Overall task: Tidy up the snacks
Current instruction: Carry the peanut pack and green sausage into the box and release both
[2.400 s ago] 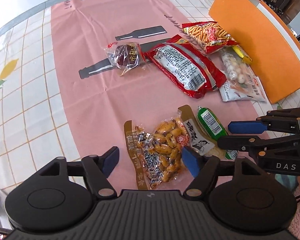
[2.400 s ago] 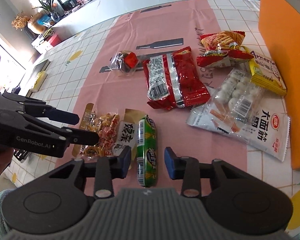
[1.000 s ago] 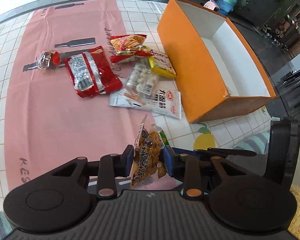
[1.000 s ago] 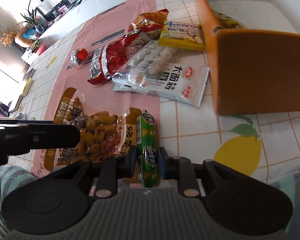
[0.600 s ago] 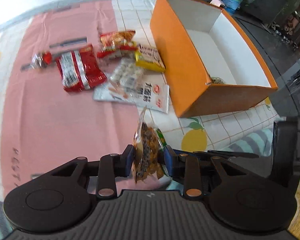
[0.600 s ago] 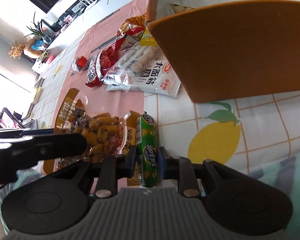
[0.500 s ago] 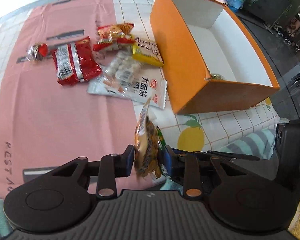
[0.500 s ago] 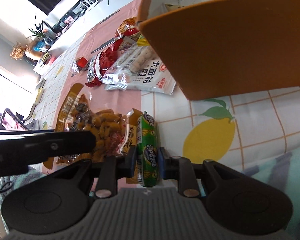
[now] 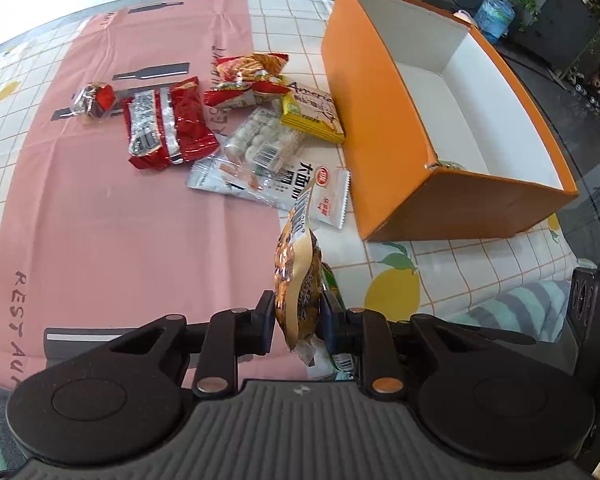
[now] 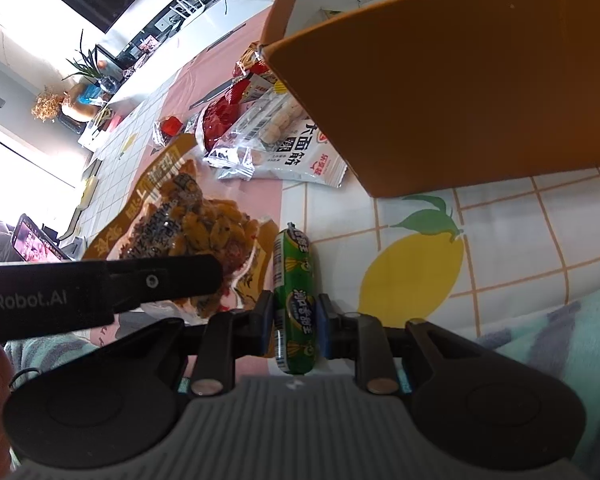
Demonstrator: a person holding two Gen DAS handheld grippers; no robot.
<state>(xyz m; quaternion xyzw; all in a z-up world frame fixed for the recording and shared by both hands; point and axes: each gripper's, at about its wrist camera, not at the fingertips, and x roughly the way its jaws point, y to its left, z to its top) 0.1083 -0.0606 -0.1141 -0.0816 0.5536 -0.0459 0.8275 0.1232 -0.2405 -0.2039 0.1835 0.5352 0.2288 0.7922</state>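
My left gripper [image 9: 296, 320] is shut on a brown bag of glazed nuts [image 9: 298, 280] and holds it on edge above the table's near edge. The bag also shows in the right wrist view [image 10: 188, 232]. My right gripper [image 10: 294, 322] is shut on a green sausage stick [image 10: 294, 300], held just right of the left gripper [image 10: 204, 276]. An open orange box [image 9: 384, 120] with a white inside stands ahead to the right; its near wall [image 10: 480, 80] fills the upper right of the right wrist view.
On the pink cloth [image 9: 100, 208] left of the box lie a red packet [image 9: 168, 124], a small dark candy bag [image 9: 94, 98], a red-orange crisp bag [image 9: 248, 76], a yellow packet [image 9: 312, 114] and a clear-and-white packet [image 9: 276, 164]. Something small lies in the box's near corner [image 9: 452, 165].
Both grippers closed on their snacks, lifted them off the cloth and carried them right, toward the near end of the orange box. In the last half second they shifted only a little.
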